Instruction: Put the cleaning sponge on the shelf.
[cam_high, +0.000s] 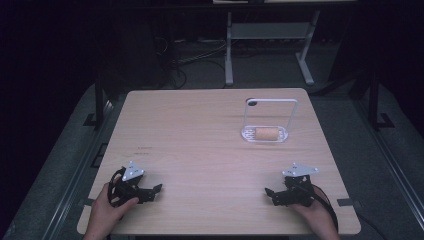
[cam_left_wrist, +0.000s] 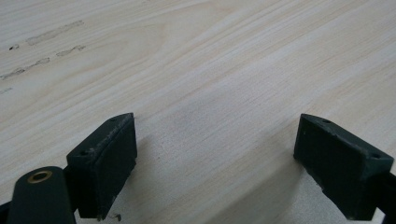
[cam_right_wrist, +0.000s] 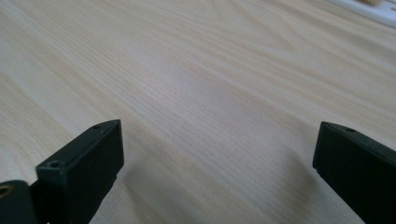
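We hold both grippers low at the near edge of the desk (cam_high: 200, 130), fingers (cam_left_wrist: 105, 158) spread wide and empty. The roll (cam_high: 266, 133) lies in the white rack (cam_high: 270, 102) at far right, its long axis running left-right. It sits well beyond the right gripper (cam_high: 277, 195), which is nearer; the left gripper (cam_high: 150, 192) is farther off.

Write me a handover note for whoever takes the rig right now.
Left gripper: open, empty, low over the near left of the table.
Right gripper: open, empty, near right.
Roll: lying on the white stand, far right of the table, nearer the right gripper.
Done: nothing visible; roll untouched.
Left: probably reach for the roll with the right gripper.
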